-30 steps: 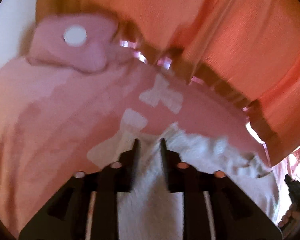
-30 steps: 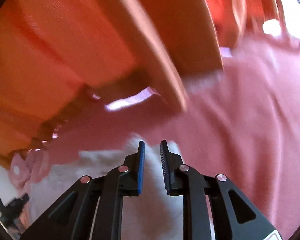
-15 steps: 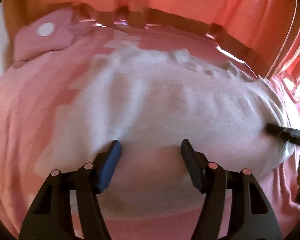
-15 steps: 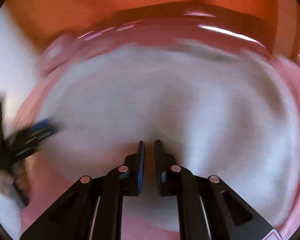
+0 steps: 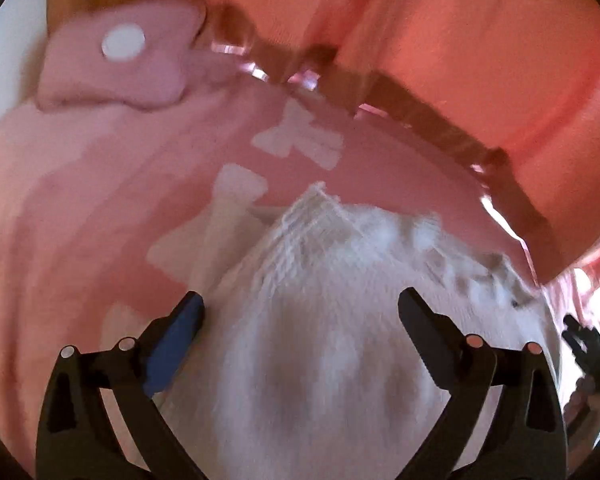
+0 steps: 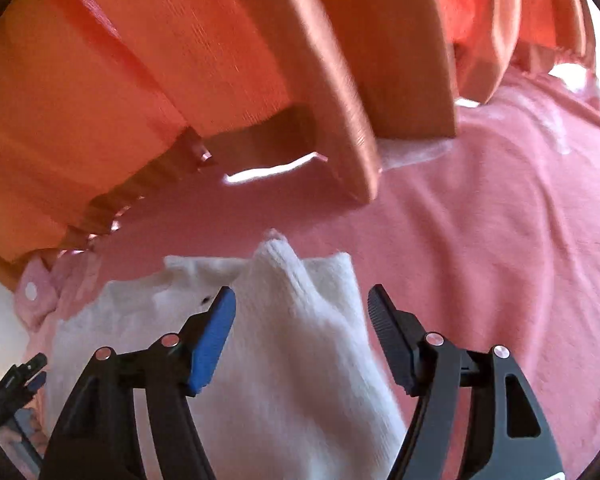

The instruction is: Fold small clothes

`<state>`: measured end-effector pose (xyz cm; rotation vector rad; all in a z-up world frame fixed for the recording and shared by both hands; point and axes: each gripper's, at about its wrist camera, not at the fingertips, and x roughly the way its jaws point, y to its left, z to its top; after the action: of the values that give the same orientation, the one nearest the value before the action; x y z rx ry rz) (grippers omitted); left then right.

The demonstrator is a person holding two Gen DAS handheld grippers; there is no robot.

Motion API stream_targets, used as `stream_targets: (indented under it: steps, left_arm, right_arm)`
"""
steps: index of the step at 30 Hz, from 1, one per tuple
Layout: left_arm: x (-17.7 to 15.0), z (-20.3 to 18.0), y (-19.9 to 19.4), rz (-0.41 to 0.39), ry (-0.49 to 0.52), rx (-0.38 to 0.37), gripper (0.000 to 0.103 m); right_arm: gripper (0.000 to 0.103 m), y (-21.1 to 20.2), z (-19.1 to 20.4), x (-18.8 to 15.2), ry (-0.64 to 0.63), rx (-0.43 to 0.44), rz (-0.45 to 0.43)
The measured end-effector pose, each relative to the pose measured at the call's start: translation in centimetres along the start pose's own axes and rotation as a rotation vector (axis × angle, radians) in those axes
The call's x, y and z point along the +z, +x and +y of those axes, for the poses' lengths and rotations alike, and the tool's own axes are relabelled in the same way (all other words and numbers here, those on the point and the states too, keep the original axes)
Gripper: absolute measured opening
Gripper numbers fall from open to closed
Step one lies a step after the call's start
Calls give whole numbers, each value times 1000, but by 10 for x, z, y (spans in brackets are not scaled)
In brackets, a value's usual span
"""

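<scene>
Left tool jaws spread wide and opening, released; white knit garment lies between and under them, pads not pressing it. Right tool same: jaws opening, released, a peaked fold of the white knit garment standing up between the fingers, no contact seen.

Garment sits bunched on the pink bedsheet, blurred in the left view so the exact fold lines are hard to read. In the right view its far edge shows a ribbed point and a flat corner. Other tool visible at the garment's side in each view, held by a hand.

Beyond the garment: pale patches printed on the sheet. Far left of the garment, a pink cushion with a white dot rests on the bedsheet. Behind the garment, orange curtain hangs along the far edge of the bed, and a wooden post stands just beyond the garment's peak.
</scene>
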<state>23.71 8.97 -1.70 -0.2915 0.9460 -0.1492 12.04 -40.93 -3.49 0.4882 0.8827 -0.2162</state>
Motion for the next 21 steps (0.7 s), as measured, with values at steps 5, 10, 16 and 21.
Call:
stream_targets:
  steps: [5, 10, 16, 21]
  left_arm:
    - [4, -9, 10, -27, 52, 1, 14]
    - [25, -8, -13, -153, 44, -16, 11]
    - [20, 13, 30, -62, -11, 6, 15]
    - [24, 6, -25, -168, -31, -11, 35]
  right_arm:
    - [9, 20, 15, 2, -73, 35, 25]
    - [9, -24, 17, 24, -47, 111, -182]
    - [13, 36, -2, 12, 5, -3, -20]
    - [21, -32, 44, 7, -71, 74, -142]
